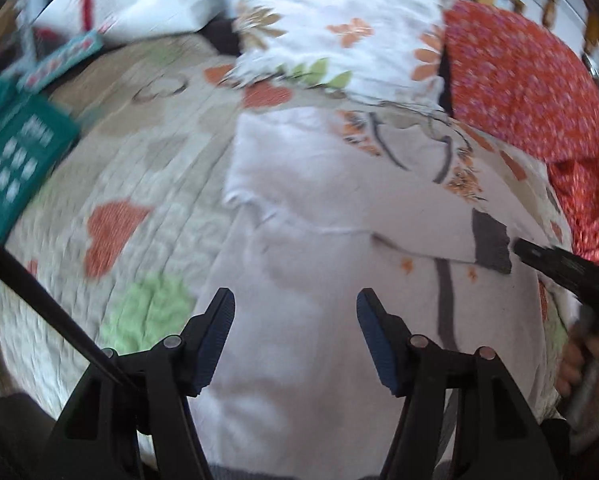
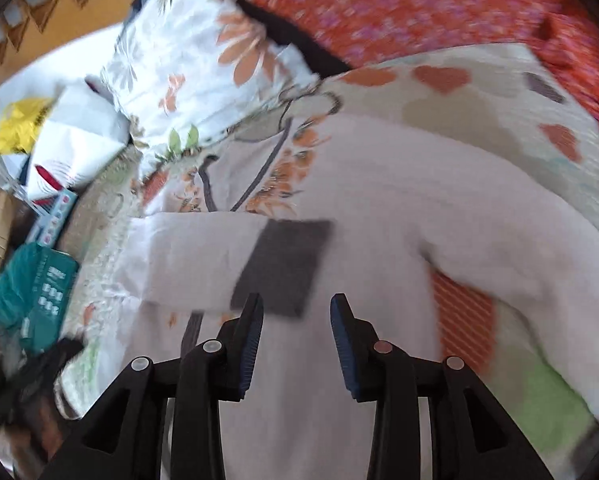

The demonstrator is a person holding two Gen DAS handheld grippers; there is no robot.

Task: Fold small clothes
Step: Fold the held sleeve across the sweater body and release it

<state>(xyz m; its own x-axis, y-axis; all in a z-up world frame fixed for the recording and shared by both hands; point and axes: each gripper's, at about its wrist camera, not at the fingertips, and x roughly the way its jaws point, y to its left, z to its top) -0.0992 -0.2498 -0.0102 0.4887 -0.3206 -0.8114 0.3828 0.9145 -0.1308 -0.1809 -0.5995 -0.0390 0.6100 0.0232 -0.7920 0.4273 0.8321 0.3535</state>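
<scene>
Blur: we see both views smeared by motion, so fine print and small patterns are hard to read.
Garment: we find the white garment (image 1: 299, 248) lying on the heart-patterned quilt (image 1: 111, 184), with a sleeve folded across its body and a grey cuff (image 2: 283, 266) at the sleeve's end; its lower hem runs out of view under the grippers.
Garment print: we make out orange flowers and dark curved lines near its top, but not what they depict.
Left gripper: we see the left gripper (image 1: 295, 332) spread wide above the white cloth, nothing between its pads.
Right gripper: we see the right gripper (image 2: 297, 334) parted, hovering just near the grey cuff, pinching nothing.
Hand: at the right rim of the left view we catch a few fingers (image 1: 575, 364) round a handle, mostly cut off.
Pillow: we see a floral pillow (image 1: 339, 28) at the head of the quilt, with a red flowered cloth (image 1: 519, 80) beside it.
Teal packet: we see a teal packet (image 1: 15, 156) at the quilt's edge; its white markings are unreadable and we cannot tell what is inside.
Yellow bag: we spot a yellow bag (image 2: 17, 128) past the white paper, contents hidden.
</scene>
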